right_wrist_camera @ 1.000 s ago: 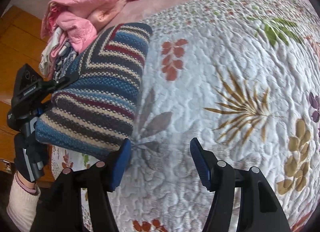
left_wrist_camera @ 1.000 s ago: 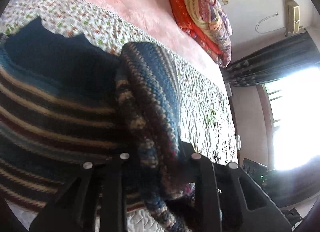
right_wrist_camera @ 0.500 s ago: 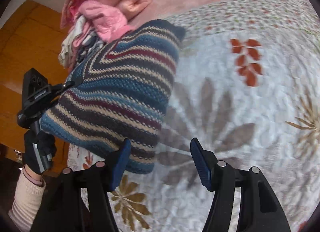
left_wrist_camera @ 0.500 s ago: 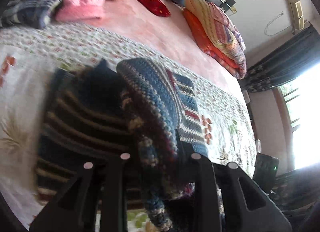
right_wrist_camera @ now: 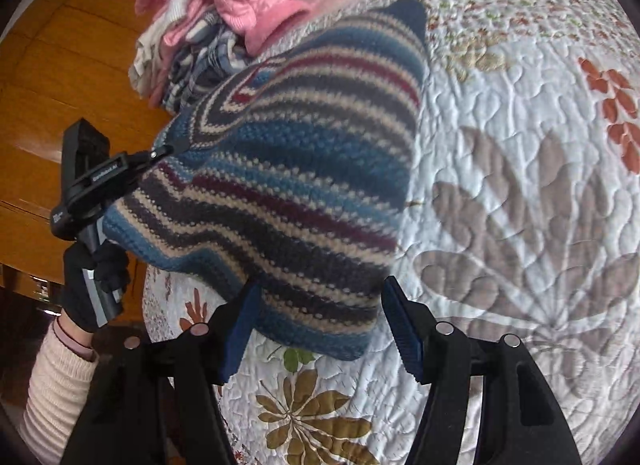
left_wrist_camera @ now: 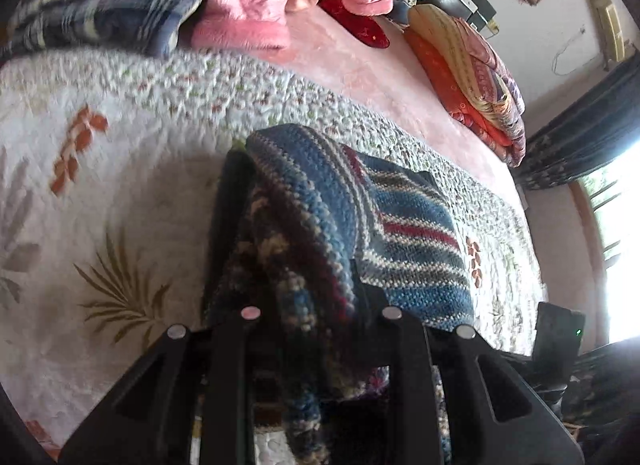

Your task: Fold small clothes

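Knit wool, striped blue, cream and maroon, is bunched and clenched between the jaws of the left gripper (left_wrist_camera: 316, 305), which lifts one edge of the sweater (right_wrist_camera: 296, 193) off the quilt (right_wrist_camera: 520, 193) while the rest lies on the quilt. The right gripper (right_wrist_camera: 320, 325) hangs with its jaws spread and empty, straddling the near hem without pinching it. To fold cleanly, I judge the right should close on that hem to anchor it while the left carries its edge across, away from the pile (right_wrist_camera: 224, 9) just behind.
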Tool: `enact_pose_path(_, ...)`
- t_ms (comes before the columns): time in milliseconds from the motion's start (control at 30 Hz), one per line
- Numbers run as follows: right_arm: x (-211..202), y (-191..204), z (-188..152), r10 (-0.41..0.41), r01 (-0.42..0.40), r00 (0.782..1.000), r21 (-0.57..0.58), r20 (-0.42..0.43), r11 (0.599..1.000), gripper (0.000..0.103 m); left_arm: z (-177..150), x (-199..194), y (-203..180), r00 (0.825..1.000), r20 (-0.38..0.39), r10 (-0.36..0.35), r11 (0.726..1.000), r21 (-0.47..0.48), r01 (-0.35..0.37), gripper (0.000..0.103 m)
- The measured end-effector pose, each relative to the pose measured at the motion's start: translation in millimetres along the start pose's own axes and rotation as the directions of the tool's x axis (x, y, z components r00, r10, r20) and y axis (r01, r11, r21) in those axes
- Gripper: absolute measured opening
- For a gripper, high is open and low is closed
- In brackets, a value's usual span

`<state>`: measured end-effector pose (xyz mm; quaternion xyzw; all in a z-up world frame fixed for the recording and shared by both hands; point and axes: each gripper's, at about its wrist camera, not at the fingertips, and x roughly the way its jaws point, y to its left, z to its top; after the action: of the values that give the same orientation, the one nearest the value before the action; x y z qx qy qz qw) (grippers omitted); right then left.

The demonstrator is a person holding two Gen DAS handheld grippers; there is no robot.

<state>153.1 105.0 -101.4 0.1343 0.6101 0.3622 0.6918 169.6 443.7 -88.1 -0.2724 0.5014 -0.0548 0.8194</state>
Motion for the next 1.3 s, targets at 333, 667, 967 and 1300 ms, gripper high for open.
enact_pose_path(333,16.0,-7.7,-3.9,-0.042,0.041,0.999,-0.013,-0.034,0.999,0.041,-22.9,28.2,44.8,0.993,-0.027,-0.114,0.989,-0.101,0.111,0.028)
enact_pose_path(667,3.1,3.5,-13.8,-0.05,0.049,0.999,-0.037,-0.023,0.998,0.054,-49.1,-48.7,1.9,0.998,-0.033,-0.061,0.996,0.069,0.063,0.054)
enact_pose_path(967,4.0,5.6,-14.3,-0.062,0.061,0.998,-0.026,-0.031,0.998,0.054,-72.9,-34.2,-6.8,0.991,-0.129,0.02,1.0,0.026,-0.017,0.052)
enact_pose_path(1300,16.5,10.1,-15.3,-0.065,0.064,0.997,-0.038,-0.043,0.997,0.054,-82.6,-50.5,31.2,0.991,-0.111,-0.072,0.994,-0.093,0.062,0.01)
